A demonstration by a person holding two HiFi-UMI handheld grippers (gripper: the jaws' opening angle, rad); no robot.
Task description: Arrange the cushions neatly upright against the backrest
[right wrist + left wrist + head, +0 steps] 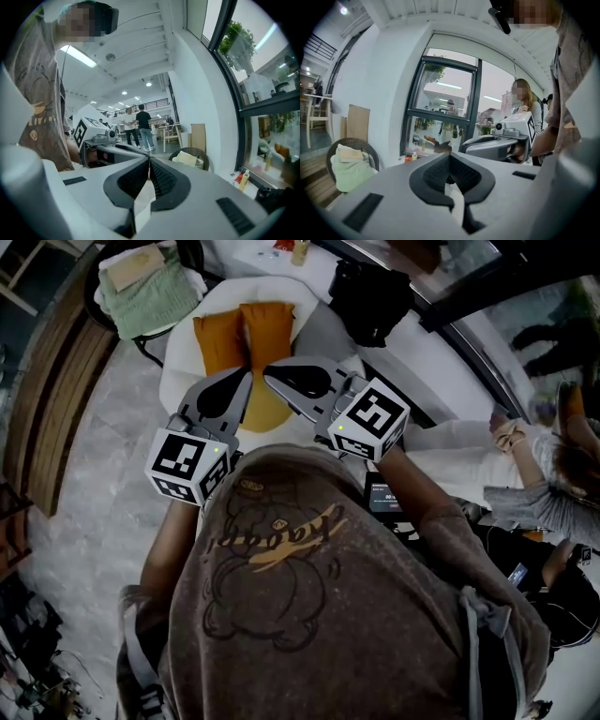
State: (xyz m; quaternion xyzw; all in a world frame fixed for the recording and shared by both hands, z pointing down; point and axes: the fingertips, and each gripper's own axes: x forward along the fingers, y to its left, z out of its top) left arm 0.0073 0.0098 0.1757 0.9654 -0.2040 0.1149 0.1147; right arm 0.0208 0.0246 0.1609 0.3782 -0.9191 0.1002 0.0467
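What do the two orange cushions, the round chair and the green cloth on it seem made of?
The orange cushions look like soft matte fabric, probably woven: no sheen, plump rounded edges. The round chair seems dark wicker or rattan, from its woven back. The green cloth is likely a knit or terry throw: ribbed, folded.

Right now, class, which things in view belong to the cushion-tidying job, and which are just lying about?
Part of the job: orange cushions, white armchair, left gripper, right gripper.

Just lying about: green blanket, black bag, small bottle.
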